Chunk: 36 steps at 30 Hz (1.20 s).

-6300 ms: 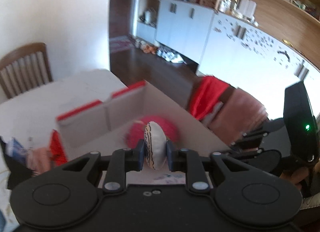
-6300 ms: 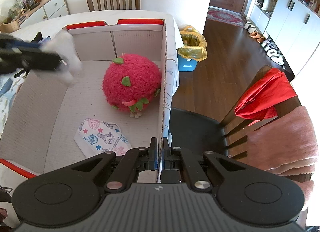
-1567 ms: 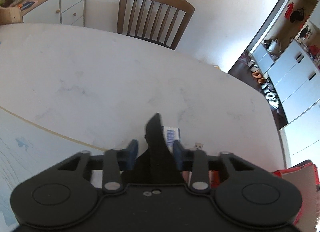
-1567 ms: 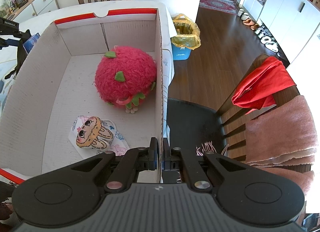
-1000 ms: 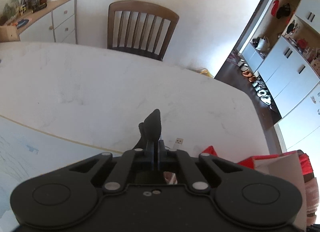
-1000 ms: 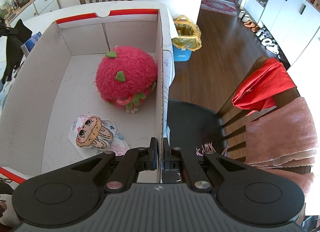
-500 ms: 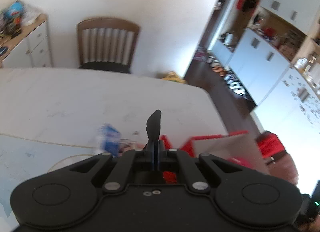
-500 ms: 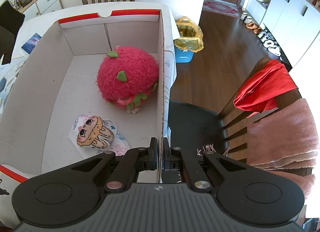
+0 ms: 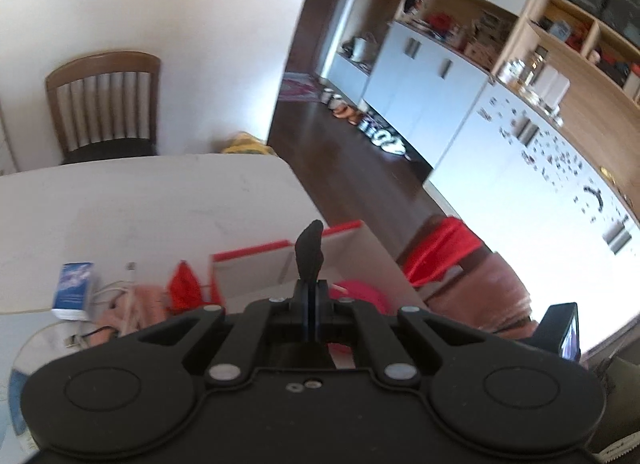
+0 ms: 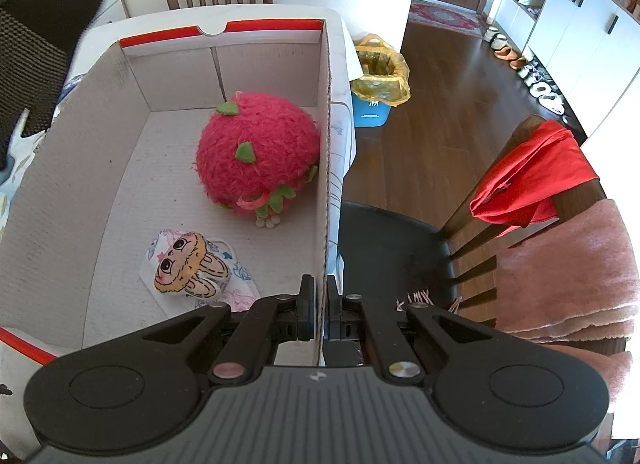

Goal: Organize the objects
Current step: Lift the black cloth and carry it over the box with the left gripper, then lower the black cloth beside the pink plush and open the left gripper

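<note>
Fingers of the left hand-held gripper (image 9: 310, 302) are pressed together on a thin black item (image 9: 309, 252), which sticks up past the tips, above the near end of the box (image 9: 280, 264). In this blurred view the box's red-edged rim shows just beyond the black item, with a pink plush (image 9: 360, 292) inside it. Left of the box, on the desk (image 9: 140, 204), lie a red cloth (image 9: 182, 284), a pale cable (image 9: 120, 288) and a small blue pack (image 9: 74, 284). A wooden chair (image 9: 104, 104) stands at the desk's far side.

The right hand-held gripper (image 10: 318, 306) pinches the box's (image 10: 120, 184) right wall between nearly shut fingers, one inside and one outside. Inside the box sit the round pink plush (image 10: 258, 156) with green leaves, touching that wall, and nearer, a flat cartoon-face pouch (image 10: 188, 268) on the box floor. Black fabric (image 10: 36, 44) hangs at the upper left, beside the box. Right of the box, a chair (image 10: 400, 256) carries a red cloth (image 10: 532, 180) and a pink towel (image 10: 568, 272) on its back. A yellow-lined bin (image 10: 378, 80) stands on the floor beyond.
</note>
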Tool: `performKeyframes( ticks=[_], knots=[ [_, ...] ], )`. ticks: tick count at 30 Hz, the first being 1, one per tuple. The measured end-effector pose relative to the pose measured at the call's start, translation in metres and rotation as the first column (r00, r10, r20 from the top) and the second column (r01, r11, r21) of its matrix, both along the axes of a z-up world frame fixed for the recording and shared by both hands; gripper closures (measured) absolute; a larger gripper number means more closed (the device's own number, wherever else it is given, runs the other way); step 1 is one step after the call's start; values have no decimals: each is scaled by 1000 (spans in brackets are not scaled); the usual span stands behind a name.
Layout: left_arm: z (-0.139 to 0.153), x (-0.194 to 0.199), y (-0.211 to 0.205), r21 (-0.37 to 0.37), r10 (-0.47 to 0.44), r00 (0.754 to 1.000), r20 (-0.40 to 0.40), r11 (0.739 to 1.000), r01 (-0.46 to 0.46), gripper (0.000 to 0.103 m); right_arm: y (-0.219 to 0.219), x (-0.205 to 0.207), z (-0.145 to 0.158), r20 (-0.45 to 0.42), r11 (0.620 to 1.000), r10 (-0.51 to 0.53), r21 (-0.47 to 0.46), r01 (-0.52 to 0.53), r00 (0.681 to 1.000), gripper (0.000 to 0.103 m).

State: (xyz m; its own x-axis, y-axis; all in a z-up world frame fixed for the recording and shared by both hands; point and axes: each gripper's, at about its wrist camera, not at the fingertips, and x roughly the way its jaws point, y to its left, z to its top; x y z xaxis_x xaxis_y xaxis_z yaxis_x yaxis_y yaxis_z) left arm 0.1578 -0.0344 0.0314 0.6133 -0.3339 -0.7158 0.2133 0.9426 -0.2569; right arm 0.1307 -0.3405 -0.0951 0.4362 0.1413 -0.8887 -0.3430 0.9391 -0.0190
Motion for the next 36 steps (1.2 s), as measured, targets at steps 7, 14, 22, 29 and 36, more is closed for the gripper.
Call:
performKeyframes(
  ticks=[7,14,22,29,36],
  knots=[
    [-26,18,-39,73,-20,999,-37,997,22,103,-1,0,0,2,1000,0,6,0,1000,99],
    [-55,39,-64,175,-6,999,-46,985,14,103,0,0,0,2,1000,6,9,-6,1000,99],
    [-89,57,-82,256,-1,997,-75,967,21,103,1,-1,-2,0,1000,12,20,-12,1000,99],
    [-105,65,-89,278,7,994,-111,960,24,103,1,-1,-2,-1,1000,10,26,-9,1000,99],
    [-113,66,-87,239,0,987,-159,970,38,88,1,-1,-2,-1,1000,8,28,-8,1000,99]
  ],
)
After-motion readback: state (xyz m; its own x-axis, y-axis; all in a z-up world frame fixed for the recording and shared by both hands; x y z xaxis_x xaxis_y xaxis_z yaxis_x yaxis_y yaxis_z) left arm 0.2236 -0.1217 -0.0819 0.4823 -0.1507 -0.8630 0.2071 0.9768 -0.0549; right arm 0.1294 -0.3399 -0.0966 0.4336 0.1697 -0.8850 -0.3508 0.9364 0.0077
